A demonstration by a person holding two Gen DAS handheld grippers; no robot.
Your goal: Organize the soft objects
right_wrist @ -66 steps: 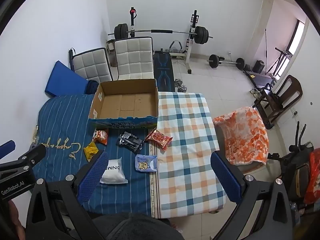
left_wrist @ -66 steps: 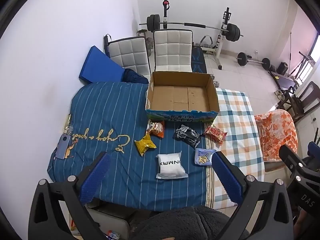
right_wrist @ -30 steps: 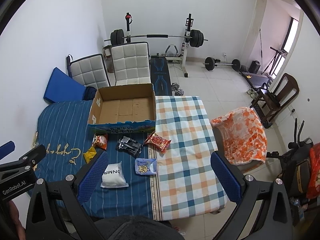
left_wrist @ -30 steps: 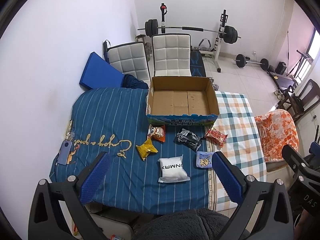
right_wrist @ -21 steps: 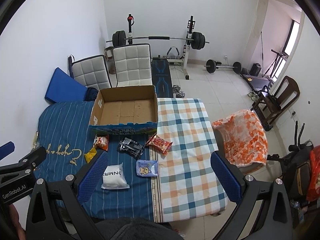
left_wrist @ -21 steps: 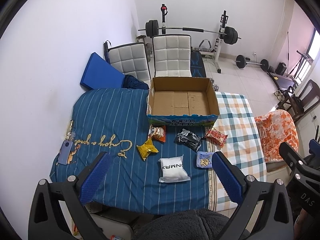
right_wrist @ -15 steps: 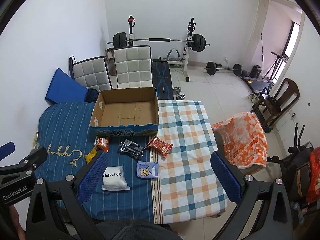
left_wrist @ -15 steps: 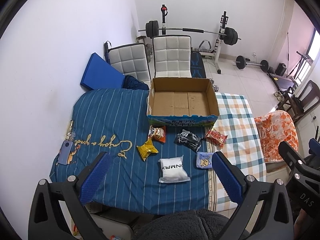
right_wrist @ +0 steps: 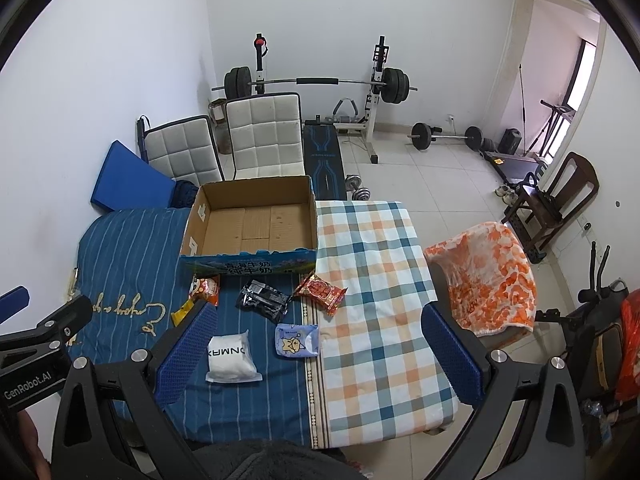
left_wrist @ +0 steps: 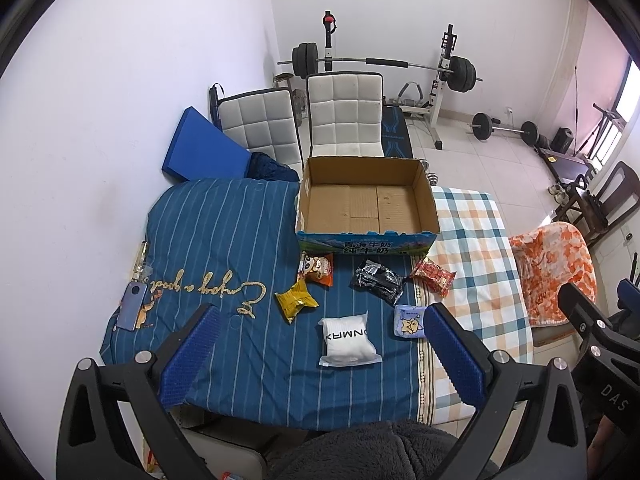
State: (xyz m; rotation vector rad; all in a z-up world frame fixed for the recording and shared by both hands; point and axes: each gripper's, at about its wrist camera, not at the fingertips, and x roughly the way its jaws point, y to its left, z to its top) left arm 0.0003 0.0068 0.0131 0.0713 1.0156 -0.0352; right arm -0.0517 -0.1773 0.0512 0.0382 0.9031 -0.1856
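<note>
An empty cardboard box (left_wrist: 364,204) (right_wrist: 256,220) stands open at the back of the covered table. In front of it lie several soft packets: a white pouch (left_wrist: 348,338) (right_wrist: 230,356), a pale blue packet (left_wrist: 409,321) (right_wrist: 297,340), a black packet (left_wrist: 377,281) (right_wrist: 264,300), a red packet (left_wrist: 434,278) (right_wrist: 322,290), an orange packet (left_wrist: 318,270) (right_wrist: 206,288) and a yellow packet (left_wrist: 296,300) (right_wrist: 182,312). My left gripper (left_wrist: 320,354) is open and empty, high above the near edge. My right gripper (right_wrist: 314,354) is open and empty, also held high.
A blue striped cloth (left_wrist: 216,240) and a plaid cloth (right_wrist: 372,272) cover the table. A phone (left_wrist: 132,306) lies at the left edge. Two white chairs (left_wrist: 344,116), a barbell rack (right_wrist: 316,80) and an orange-draped chair (right_wrist: 492,276) surround it.
Both grippers have drifted slightly, so the table sits a little lower in view. Nothing on the table has moved and both grippers stay open.
</note>
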